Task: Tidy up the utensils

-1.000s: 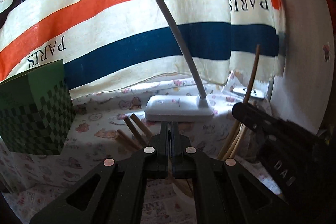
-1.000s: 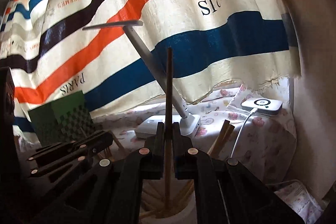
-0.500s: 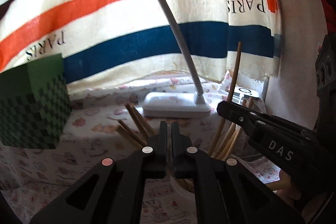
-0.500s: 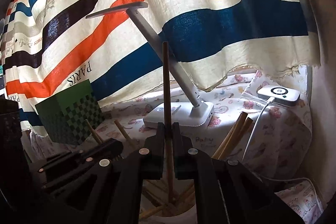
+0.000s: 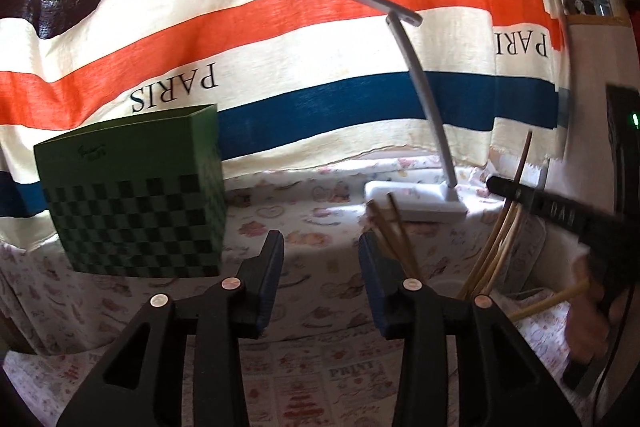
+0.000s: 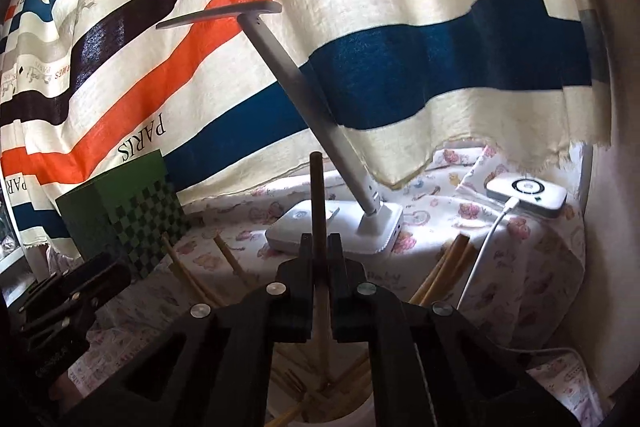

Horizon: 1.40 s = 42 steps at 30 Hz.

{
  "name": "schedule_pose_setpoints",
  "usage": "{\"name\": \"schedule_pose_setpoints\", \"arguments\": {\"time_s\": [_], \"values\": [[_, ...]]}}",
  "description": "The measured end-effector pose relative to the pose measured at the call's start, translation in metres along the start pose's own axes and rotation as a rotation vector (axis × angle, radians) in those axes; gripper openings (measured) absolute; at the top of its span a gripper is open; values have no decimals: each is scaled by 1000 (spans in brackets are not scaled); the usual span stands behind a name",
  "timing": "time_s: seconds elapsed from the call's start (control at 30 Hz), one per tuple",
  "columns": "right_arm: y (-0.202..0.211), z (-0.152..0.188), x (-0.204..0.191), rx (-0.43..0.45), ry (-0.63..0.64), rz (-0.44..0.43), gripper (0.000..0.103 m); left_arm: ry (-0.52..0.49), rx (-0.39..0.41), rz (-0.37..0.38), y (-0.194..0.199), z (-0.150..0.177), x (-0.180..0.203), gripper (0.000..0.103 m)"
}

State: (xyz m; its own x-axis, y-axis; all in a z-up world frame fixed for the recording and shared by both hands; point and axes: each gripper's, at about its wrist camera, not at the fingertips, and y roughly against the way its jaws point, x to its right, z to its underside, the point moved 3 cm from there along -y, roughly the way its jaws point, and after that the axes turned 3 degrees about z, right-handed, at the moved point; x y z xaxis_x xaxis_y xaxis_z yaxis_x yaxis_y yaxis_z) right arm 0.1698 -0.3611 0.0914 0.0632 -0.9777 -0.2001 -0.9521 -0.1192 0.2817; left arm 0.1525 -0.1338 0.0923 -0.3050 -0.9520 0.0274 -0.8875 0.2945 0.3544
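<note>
My left gripper point(image 5: 321, 239) is opening, and nothing lies between its jaws. It hangs over the patterned tablecloth to the left of a white cup point(image 5: 448, 287) that holds several wooden chopsticks point(image 5: 394, 231). My right gripper point(image 6: 320, 243) is shut on a dark upright chopstick point(image 6: 318, 195) above the same cup point(image 6: 320, 415), whose other chopsticks point(image 6: 444, 267) fan outward. The right gripper point(image 5: 560, 215) also shows at the right edge of the left wrist view, with the dark chopstick point(image 5: 522, 159) rising from it. At the left of the right wrist view stands the left gripper point(image 6: 80, 283).
A green checkered box point(image 5: 132, 195) stands at the back left. A white desk lamp point(image 5: 416, 203) stands behind the cup. A striped cloth point(image 5: 280, 39) hangs along the back. A white charger point(image 6: 526, 195) with a cable lies at the back right. A person's hand point(image 5: 588, 323) grips the right tool.
My left gripper has opened and slid left, away from the cup, with the green box now nearer centre. The right gripper has risen a little with the dark chopstick still in it.
</note>
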Motion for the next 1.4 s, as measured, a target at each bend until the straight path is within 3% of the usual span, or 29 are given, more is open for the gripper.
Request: {"name": "schedule_pose_setpoints", "arguments": {"time_s": [0.2,0.43,0.67,0.83,0.87,0.93,0.97,1.0,1.07,1.17,1.23,1.3,1.4], "values": [[-29,-28,-3,-126,27,61,7,29,-11,-10,9,0,-28,38],[-5,-51,-22,-35,98,94,7,59,-8,-25,29,5,-55,38],[-27,-38,-29,-82,147,156,7,92,-42,-69,47,31,-77,42],[-47,-19,-26,-185,162,156,7,104,-64,-60,53,42,-85,47],[-46,-17,-24,-194,158,156,9,106,-66,-60,53,43,-86,49],[-41,-19,-20,-193,137,158,29,113,-70,-64,55,44,-87,55],[-36,-20,-18,-180,125,161,52,116,-73,-65,56,44,-87,58],[-28,-23,-16,-150,114,166,61,116,-77,-71,57,43,-87,58],[-10,-27,-17,-114,115,160,61,119,-77,-71,60,44,-86,59],[32,-27,-24,-33,120,133,63,114,-66,-83,70,50,-84,73],[66,-19,-35,50,150,111,72,103,-46,-101,79,55,-81,79],[105,-5,-50,162,175,84,88,89,-24,-108,88,59,-77,81],[152,19,-63,291,183,80,89,83,0,-119,100,66,-73,84]]}}
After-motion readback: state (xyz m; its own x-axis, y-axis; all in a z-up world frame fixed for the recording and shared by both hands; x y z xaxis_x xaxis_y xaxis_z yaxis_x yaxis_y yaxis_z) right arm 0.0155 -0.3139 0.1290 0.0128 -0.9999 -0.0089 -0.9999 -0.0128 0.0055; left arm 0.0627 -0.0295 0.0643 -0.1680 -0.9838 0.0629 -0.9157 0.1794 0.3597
